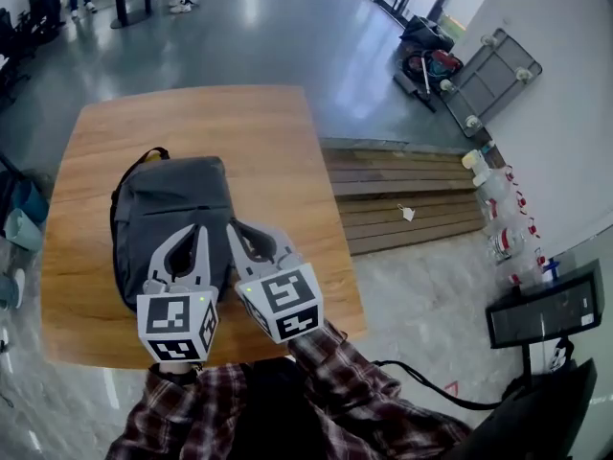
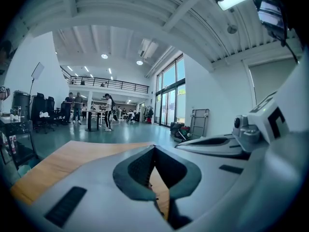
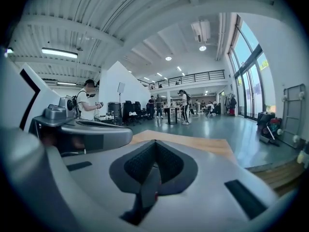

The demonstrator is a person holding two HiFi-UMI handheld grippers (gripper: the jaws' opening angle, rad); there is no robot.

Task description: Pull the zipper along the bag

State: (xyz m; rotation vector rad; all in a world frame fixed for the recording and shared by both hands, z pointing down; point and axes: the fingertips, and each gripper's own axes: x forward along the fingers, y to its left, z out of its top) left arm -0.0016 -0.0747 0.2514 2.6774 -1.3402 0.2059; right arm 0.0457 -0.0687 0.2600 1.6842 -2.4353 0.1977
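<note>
A grey bag (image 1: 172, 218) lies flat on the wooden table (image 1: 192, 123), a black strap (image 1: 144, 157) at its far left corner. I cannot make out its zipper. Both grippers hover over the bag's near end, side by side. The left gripper (image 1: 196, 230) is shut, its jaws meeting at the tip (image 2: 154, 148), with only table wood showing in the gap behind. The right gripper (image 1: 234, 225) is shut too (image 3: 155, 143), and nothing is clearly held. Both gripper views look level across the hall, so the bag is hidden in them.
The table's right edge (image 1: 335, 218) drops to a low wooden platform (image 1: 402, 195). A tipped cart (image 1: 484, 75), bottles (image 1: 503, 209) and a monitor (image 1: 546, 305) stand at the right. People stand far off in the hall (image 3: 183, 108).
</note>
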